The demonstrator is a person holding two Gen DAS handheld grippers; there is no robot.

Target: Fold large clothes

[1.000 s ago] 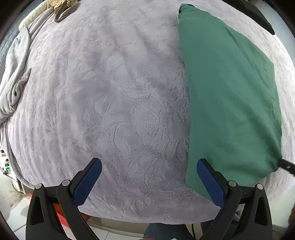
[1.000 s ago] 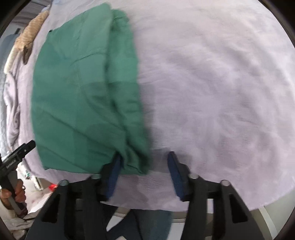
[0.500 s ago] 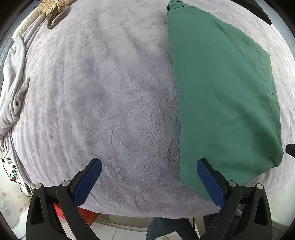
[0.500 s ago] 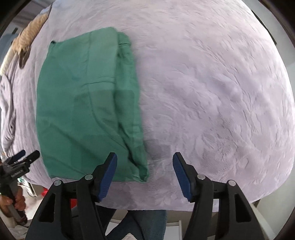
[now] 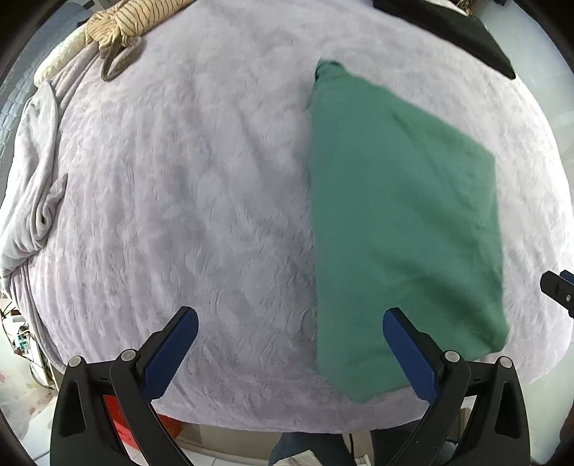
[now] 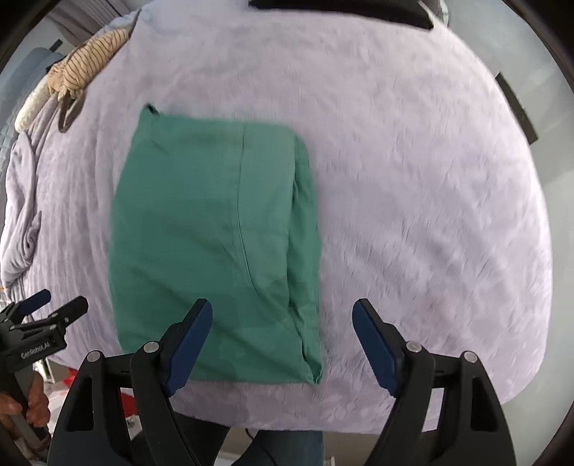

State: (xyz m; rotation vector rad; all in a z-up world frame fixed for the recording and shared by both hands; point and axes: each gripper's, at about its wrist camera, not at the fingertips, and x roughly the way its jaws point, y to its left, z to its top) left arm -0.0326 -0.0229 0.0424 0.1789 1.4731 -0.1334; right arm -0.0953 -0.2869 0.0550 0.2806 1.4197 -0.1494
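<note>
A green garment (image 5: 401,222) lies folded into a long rectangle on the lilac blanket (image 5: 179,200) of the bed. It also shows in the right wrist view (image 6: 215,243), with its folded layers stacked along the right edge. My left gripper (image 5: 287,344) is open and empty, raised above the bed's near edge to the left of the garment. My right gripper (image 6: 281,340) is open and empty, raised above the garment's near right corner. The left gripper also shows in the right wrist view (image 6: 43,312), and the right gripper's tip shows in the left wrist view (image 5: 558,286).
A striped beige cloth (image 5: 125,21) lies at the bed's far left, also in the right wrist view (image 6: 82,61). A bunched grey blanket (image 5: 32,200) hangs at the left side. A dark object (image 5: 459,32) lies at the far right. The floor (image 5: 21,412) shows below.
Both grippers have pulled back and up from the garment, so more of the bed shows. The right gripper's jaws have opened wider and left the garment's corner.
</note>
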